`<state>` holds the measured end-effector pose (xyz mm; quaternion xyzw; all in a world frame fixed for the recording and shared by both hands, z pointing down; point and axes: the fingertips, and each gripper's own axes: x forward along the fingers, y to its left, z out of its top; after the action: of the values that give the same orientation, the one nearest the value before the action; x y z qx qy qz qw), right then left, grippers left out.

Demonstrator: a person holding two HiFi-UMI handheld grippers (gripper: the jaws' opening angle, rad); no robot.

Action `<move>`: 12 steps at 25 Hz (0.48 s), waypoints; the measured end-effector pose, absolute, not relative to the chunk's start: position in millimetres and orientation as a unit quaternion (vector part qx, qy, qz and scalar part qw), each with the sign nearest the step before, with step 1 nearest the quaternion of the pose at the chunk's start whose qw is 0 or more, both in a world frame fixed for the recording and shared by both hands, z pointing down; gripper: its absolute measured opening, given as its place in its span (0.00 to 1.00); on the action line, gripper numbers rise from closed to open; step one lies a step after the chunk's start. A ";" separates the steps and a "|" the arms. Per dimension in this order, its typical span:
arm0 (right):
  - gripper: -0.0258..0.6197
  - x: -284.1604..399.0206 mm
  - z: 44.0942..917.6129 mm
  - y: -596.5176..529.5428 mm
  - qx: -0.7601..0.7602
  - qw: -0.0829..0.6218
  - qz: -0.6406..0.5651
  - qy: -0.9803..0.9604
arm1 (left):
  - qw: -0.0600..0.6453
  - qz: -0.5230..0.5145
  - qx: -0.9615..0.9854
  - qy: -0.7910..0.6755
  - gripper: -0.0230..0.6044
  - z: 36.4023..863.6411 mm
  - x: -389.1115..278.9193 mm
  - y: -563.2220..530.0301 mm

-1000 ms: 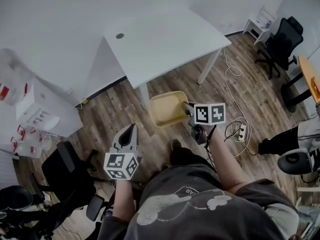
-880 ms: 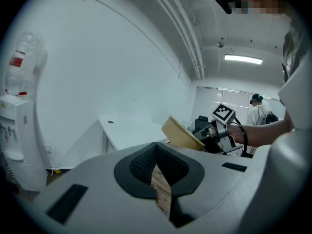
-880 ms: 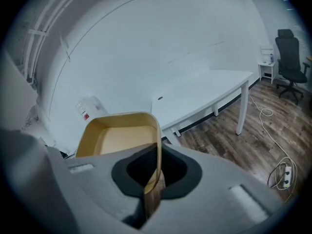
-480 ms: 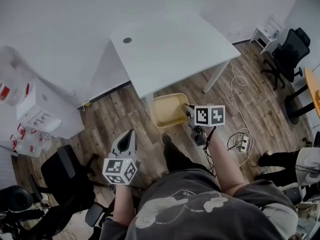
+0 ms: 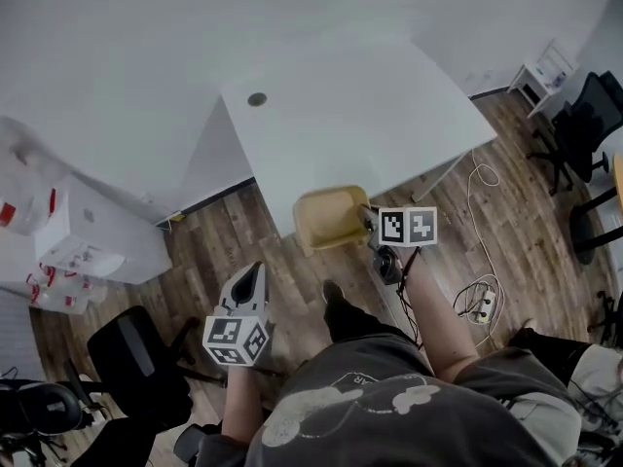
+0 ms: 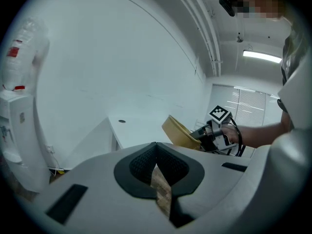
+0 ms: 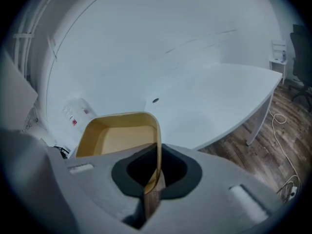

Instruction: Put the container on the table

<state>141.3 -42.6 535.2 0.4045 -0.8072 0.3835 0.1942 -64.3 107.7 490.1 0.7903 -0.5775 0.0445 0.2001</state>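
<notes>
The yellow container [image 5: 331, 217] is an empty open tub held in the air at the near edge of the white table [image 5: 360, 125]. My right gripper [image 5: 368, 224] is shut on its right rim. In the right gripper view, the container [image 7: 117, 135] has its thin wall pinched between the jaws of the right gripper [image 7: 157, 167], and the table [image 7: 214, 96] lies just beyond. My left gripper [image 5: 255, 269] hovers lower left over the wood floor, apart from the container, shut and empty. From the left gripper [image 6: 156, 147], the container [image 6: 178, 132] shows to the right.
A round cable hole [image 5: 257, 98] sits in the table's far left corner. A white cabinet [image 5: 88, 232] stands at the left and a black chair [image 5: 136, 358] at lower left. A power strip with cables [image 5: 482, 305] lies on the floor at the right, near more chairs [image 5: 589, 125].
The person has walked toward the table. Both grippers and the container have come closer to its near edge; the container now reaches that edge. Neither grip has changed.
</notes>
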 end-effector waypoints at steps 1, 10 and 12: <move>0.04 139.5 535.0 -60.4 0.403 0.196 0.384 -0.808 | 0.202 0.047 0.788 -0.579 0.03 490.0 -65.2 93.3; 0.04 117.1 536.5 -204.0 0.388 0.220 0.357 -0.821 | 0.210 0.055 0.763 -0.609 0.03 489.1 -81.1 -27.7; 0.04 107.7 540.9 -225.5 0.378 0.232 0.354 -0.823 | 0.213 0.057 0.756 -0.616 0.03 490.4 -86.3 -47.1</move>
<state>107.7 -225.5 540.9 0.3784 -0.8235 0.3537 0.2315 -86.3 -47.1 490.4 0.7563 -0.6158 0.0572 0.2135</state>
